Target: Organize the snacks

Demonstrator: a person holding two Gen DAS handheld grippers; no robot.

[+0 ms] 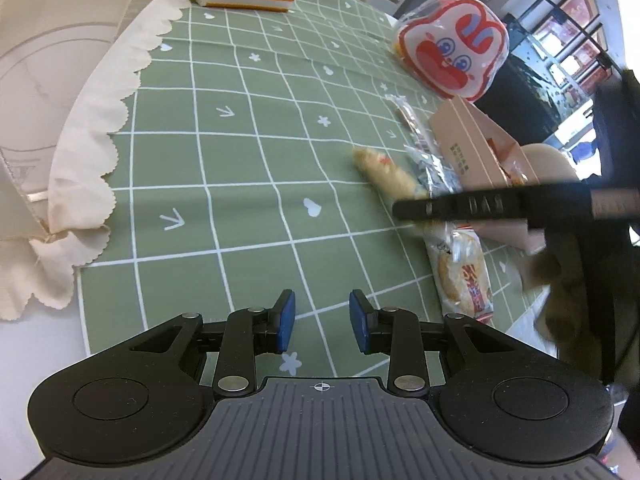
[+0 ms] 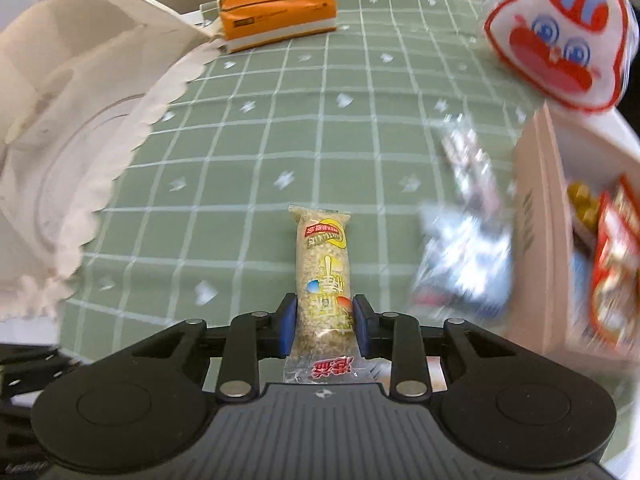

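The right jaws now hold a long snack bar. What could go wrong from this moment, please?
1. The right gripper pinches the snack bar near one end, so the long free part may swing or slip out.
2. The pink box is crowded, and loose silver packets lie beside it; a careless pass may knock them.
3. The left gripper, open and empty, hangs near the rice cracker packet and may bump it.
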